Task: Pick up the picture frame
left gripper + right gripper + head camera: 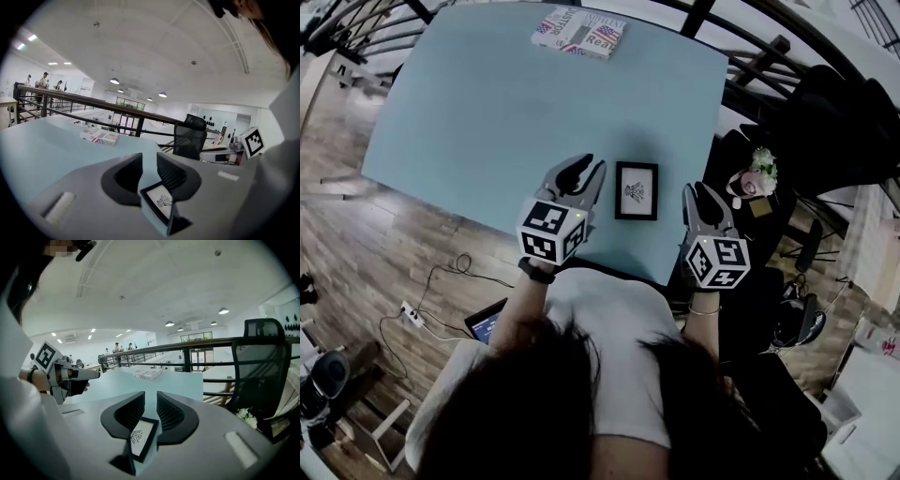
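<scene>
A small black picture frame (637, 190) with a white mat and a dark drawing lies flat near the front edge of the pale blue table (487, 112). My left gripper (584, 169) hovers just left of it and my right gripper (697, 191) just right of it. Each stands with its jaws a narrow gap apart and nothing between the pads. In the left gripper view the frame (161, 200) shows low behind the left gripper (149, 160). In the right gripper view the frame (140, 437) sits below the right gripper (151, 401).
A flag-printed box (578, 33) lies at the table's far edge. Right of the table are a black mesh chair (262, 366), white flowers (760, 169) and a dark railing (187, 345). On the wood floor to the left are a laptop (487, 324) and cables.
</scene>
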{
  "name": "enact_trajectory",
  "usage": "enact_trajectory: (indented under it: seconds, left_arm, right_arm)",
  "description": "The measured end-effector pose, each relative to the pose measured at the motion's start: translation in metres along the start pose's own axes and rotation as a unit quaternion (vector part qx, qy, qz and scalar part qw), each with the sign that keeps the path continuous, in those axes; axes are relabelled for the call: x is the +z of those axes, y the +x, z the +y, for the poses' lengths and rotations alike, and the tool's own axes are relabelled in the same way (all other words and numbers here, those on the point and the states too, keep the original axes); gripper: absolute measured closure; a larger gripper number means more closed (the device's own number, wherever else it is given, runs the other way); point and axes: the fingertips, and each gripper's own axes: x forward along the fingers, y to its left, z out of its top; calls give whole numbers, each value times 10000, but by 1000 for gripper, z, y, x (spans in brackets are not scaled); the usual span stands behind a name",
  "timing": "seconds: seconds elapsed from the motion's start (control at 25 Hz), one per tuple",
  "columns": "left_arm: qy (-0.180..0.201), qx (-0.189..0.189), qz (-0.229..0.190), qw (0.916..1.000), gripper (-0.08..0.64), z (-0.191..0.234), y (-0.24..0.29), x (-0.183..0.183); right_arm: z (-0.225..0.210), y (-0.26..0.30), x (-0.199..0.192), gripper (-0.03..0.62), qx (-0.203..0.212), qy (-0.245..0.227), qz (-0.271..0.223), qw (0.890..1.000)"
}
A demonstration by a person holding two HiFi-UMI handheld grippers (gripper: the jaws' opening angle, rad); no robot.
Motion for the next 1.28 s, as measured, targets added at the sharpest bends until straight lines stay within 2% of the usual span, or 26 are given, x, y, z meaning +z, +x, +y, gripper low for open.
enact_trajectory:
  seconds: [0.32,0.64,0.96,1.28]
  left_arm:
    - [-62,169,-43,9998,465,9,-7,2]
    - [-291,173,76,9994,465,22,1,-9]
    - [-711,-24,411,9966,465,19,17,-40]
    - [-1264,-231,797,9885,465,10,36,-79]
  right_arm:
    - [16,19,3,537,320,102,69,9994]
    - [18,27,1,537,318,207,150,9992]
    - [13,33,-22,537,330,480,450,9973]
    - [8,35,-59,537,335,923,803,9919]
